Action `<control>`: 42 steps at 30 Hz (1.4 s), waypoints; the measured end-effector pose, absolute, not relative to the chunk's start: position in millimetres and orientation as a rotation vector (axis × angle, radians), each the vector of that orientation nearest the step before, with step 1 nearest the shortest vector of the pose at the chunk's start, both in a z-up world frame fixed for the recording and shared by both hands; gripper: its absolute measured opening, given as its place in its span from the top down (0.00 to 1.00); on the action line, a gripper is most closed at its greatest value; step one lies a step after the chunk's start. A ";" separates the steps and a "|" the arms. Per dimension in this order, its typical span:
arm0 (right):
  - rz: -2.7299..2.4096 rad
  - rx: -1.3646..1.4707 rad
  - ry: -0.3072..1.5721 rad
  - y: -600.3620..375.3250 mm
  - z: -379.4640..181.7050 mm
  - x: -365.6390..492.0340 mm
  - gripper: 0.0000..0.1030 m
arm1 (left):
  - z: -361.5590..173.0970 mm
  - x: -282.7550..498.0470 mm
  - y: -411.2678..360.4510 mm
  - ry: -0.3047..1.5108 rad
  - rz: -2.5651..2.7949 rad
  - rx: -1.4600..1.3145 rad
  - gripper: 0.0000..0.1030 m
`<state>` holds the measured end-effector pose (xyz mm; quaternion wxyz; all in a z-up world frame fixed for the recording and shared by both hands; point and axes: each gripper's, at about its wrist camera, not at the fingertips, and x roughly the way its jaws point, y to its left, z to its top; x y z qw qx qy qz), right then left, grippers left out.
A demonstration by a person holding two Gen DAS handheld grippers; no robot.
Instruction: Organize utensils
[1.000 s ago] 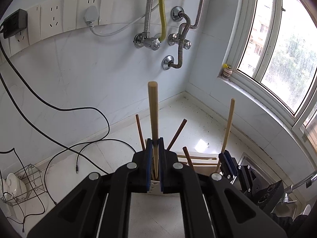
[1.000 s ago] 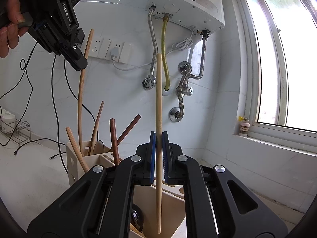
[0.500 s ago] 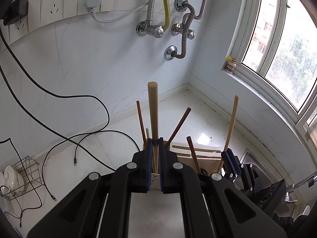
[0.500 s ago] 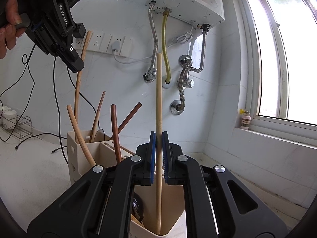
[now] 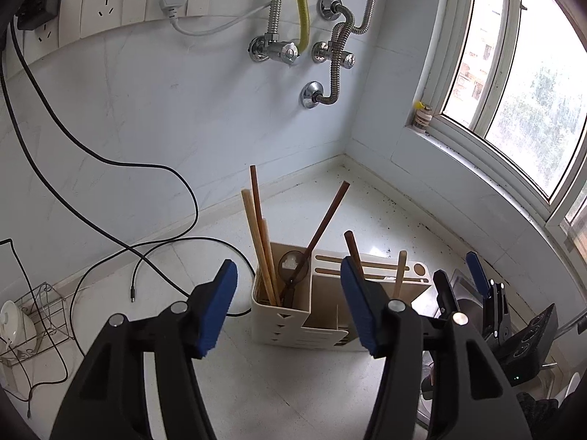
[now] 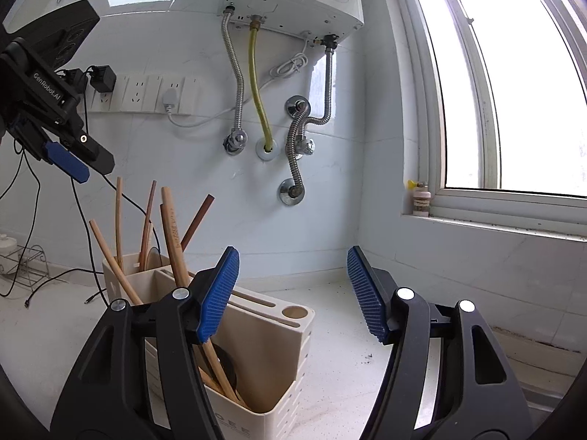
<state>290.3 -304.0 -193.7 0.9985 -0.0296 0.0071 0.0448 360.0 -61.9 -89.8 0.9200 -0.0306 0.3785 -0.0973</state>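
Both grippers have just been opening: the left gripper and right gripper, each clamped on a wooden handle a second ago, now stand released with nothing between the jaws, and both handles have dropped into the holder. Near to far: spread blue pads, then the cream holder on the counter with sticks leaning in its compartments, then wall pipes and window. Drop step looks finished; next move likely calls for backing both grippers clear and finding any utensil left outside, none in view.
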 end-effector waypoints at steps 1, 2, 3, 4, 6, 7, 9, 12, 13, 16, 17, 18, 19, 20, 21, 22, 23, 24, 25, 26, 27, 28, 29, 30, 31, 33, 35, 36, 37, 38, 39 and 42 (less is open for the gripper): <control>0.083 -0.058 0.015 -306.0 -192.8 289.4 0.43 | -88.9 358.4 -60.4 0.771 -0.197 -0.066 0.36; 0.079 -0.056 0.017 -307.7 -191.9 288.7 0.41 | -87.8 356.8 -58.6 0.762 -0.195 -0.071 0.34; 0.075 -0.053 0.021 -309.5 -190.7 287.8 0.40 | -86.9 355.0 -56.6 0.751 -0.195 -0.077 0.29; 0.072 -0.046 0.024 -311.7 -189.3 287.0 0.36 | -85.3 353.2 -54.8 0.739 -0.192 -0.083 0.25; 0.060 -0.026 0.024 -315.5 -185.7 283.7 0.30 | -82.1 348.2 -50.8 0.713 -0.184 -0.088 0.21; 0.054 -0.015 0.024 -317.7 -183.5 281.0 0.26 | -80.6 345.5 -49.1 0.703 -0.182 -0.087 0.18; 0.046 0.011 0.024 -321.8 -178.6 275.4 0.18 | -77.2 339.0 -47.2 0.684 -0.178 -0.076 0.13; 0.039 0.050 0.025 -326.9 -170.7 265.2 0.11 | -71.9 325.0 -45.1 0.634 -0.180 -0.038 0.07; 0.038 0.062 0.031 -328.3 -167.9 262.1 0.09 | -70.6 321.4 -45.4 0.622 -0.175 -0.020 0.05; 0.047 0.092 0.055 -331.9 -157.7 254.4 0.08 | -67.9 308.5 -44.4 0.590 -0.179 0.011 0.05; 0.050 0.098 0.066 -332.7 -154.5 252.2 0.08 | -67.7 303.3 -43.6 0.580 -0.187 0.016 0.05; 0.050 0.102 0.075 -333.5 -151.0 249.2 0.08 | -67.7 297.8 -42.8 0.573 -0.195 0.022 0.05; 0.046 0.103 0.082 -333.9 -147.2 245.4 0.08 | -67.9 292.7 -42.2 0.570 -0.199 0.031 0.05; 0.044 0.102 0.088 -333.8 -143.6 241.4 0.08 | -68.4 287.4 -41.3 0.566 -0.199 0.040 0.05; 0.042 0.098 0.097 -333.9 -140.2 236.8 0.08 | -69.2 281.9 -40.2 0.563 -0.197 0.049 0.05; 0.038 0.095 0.107 -333.5 -136.8 232.2 0.08 | -69.7 278.0 -39.4 0.562 -0.193 0.057 0.05; 0.034 0.092 0.115 -332.9 -134.1 227.5 0.08 | -70.4 273.3 -38.2 0.561 -0.191 0.064 0.05; 0.033 0.086 0.120 -331.7 -131.2 222.3 0.08 | -71.3 268.4 -36.2 0.558 -0.194 0.067 0.05; 0.033 0.079 0.123 -330.3 -128.6 216.2 0.08 | -72.2 263.6 -34.3 0.556 -0.198 0.066 0.05; 0.033 0.072 0.126 -328.5 -126.0 209.7 0.08 | -73.8 259.2 -32.1 0.555 -0.200 0.065 0.05; 0.033 0.065 0.130 -326.7 -123.5 203.4 0.08 | -75.1 254.6 -30.2 0.554 -0.197 0.065 0.05; 0.035 0.062 0.134 -325.1 -120.9 196.7 0.08 | -76.3 249.5 -28.6 0.553 -0.194 0.067 0.05; 0.039 0.062 0.136 -323.9 -118.7 189.7 0.08 | -77.4 244.5 -27.3 0.552 -0.199 0.066 0.05; 0.046 0.065 0.142 -323.0 -116.6 183.8 0.08 | -78.2 239.1 -26.2 0.548 -0.209 0.066 0.05; 0.055 0.065 0.150 -321.5 -114.7 178.4 0.08 | -79.0 233.7 -24.9 0.541 -0.215 0.066 0.05; 0.071 0.061 0.159 -317.5 -111.2 167.1 0.08 | -80.9 221.6 -23.7 0.530 -0.207 0.073 0.05; 0.085 0.052 0.165 -313.4 -108.2 155.5 0.08 | -82.7 209.8 -23.3 0.517 -0.185 0.088 0.05; 0.095 0.050 0.166 -311.6 -106.3 149.1 0.08 | -84.1 204.5 -23.1 0.517 -0.180 0.093 0.05; 0.105 0.048 0.168 -309.9 -104.4 144.1 0.08 | -85.3 200.5 -23.0 0.523 -0.180 0.095 0.05; 0.115 0.044 0.173 -308.1 -103.2 138.7 0.08 | -86.6 196.0 -22.5 0.531 -0.185 0.097 0.05; 0.123 0.038 0.179 -306.0 -101.5 133.5 0.08 | -87.9 191.2 -22.2 0.536 -0.188 0.096 0.05; 0.136 0.027 0.195 -302.4 -99.0 118.5 0.08 | -89.8 176.5 -21.7 0.546 -0.209 0.098 0.05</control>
